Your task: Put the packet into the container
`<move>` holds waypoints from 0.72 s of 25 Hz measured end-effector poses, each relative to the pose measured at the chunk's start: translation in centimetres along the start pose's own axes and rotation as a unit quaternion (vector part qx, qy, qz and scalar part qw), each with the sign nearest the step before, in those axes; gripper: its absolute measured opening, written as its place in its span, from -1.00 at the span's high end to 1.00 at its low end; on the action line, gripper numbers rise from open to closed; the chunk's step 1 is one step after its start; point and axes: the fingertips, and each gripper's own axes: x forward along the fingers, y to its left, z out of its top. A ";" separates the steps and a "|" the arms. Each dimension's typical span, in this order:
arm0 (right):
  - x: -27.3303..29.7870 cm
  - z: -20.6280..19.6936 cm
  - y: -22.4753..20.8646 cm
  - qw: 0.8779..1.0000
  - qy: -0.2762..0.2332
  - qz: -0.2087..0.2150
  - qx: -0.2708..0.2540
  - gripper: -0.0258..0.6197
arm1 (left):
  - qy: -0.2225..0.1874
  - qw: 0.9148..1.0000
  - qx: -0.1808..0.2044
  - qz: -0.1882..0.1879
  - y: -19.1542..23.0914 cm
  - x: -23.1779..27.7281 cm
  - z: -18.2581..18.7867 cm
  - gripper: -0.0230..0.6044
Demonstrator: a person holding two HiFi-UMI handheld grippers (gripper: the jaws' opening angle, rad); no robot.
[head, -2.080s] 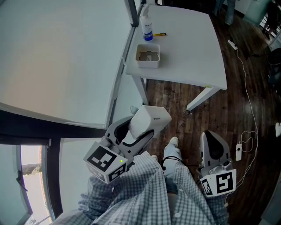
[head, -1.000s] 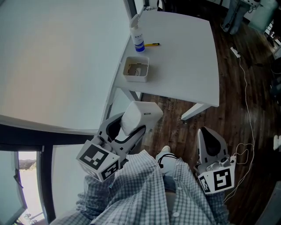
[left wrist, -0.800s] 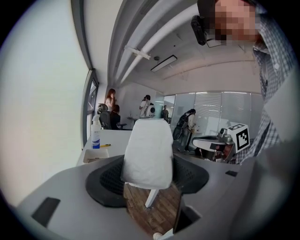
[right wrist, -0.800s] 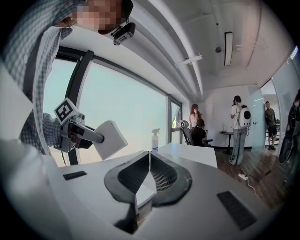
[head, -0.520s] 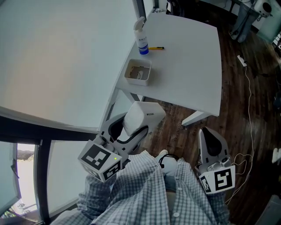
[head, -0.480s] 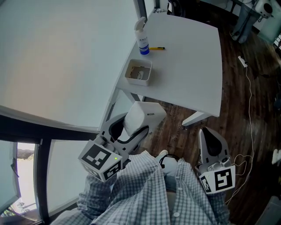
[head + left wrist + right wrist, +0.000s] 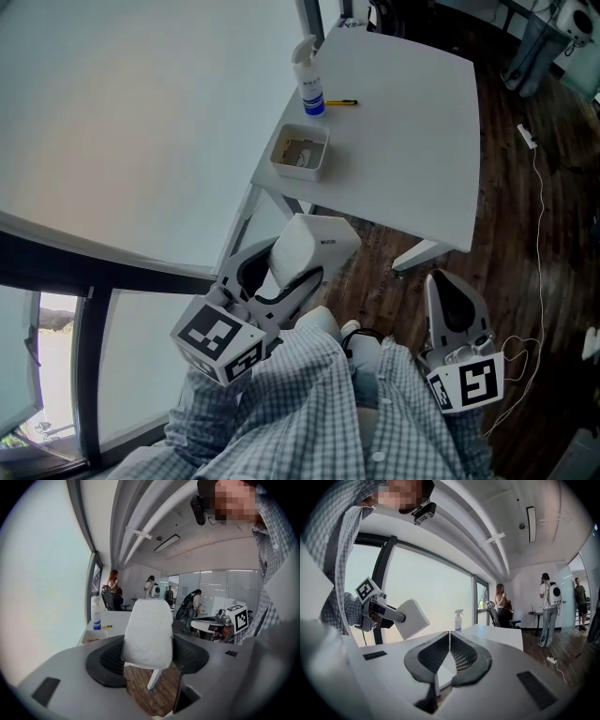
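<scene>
One white soft packet (image 7: 314, 248), clenched in left claw (image 7: 279, 281); shallow white rectangular container (image 7: 298, 173) lies ahead on white worktop (image 7: 412, 141) (right claw (image 7: 452, 319) closed, empty).

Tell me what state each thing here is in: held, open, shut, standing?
Packet: held in the air, clamped in the left gripper.
Left gripper: shut on the packet.
Right gripper: shut, empty.
Container: open-topped, standing on the table; contents unclear.
Spray bottle: upright on the table.
Yellow pen: lying flat beside the spray bottle.
</scene>
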 end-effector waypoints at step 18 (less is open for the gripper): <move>2.3 0.0 -0.3 1.000 0.004 0.003 -0.009 0.86 | 0.006 1.000 -0.006 0.022 3.3 0.4 0.1 0.03</move>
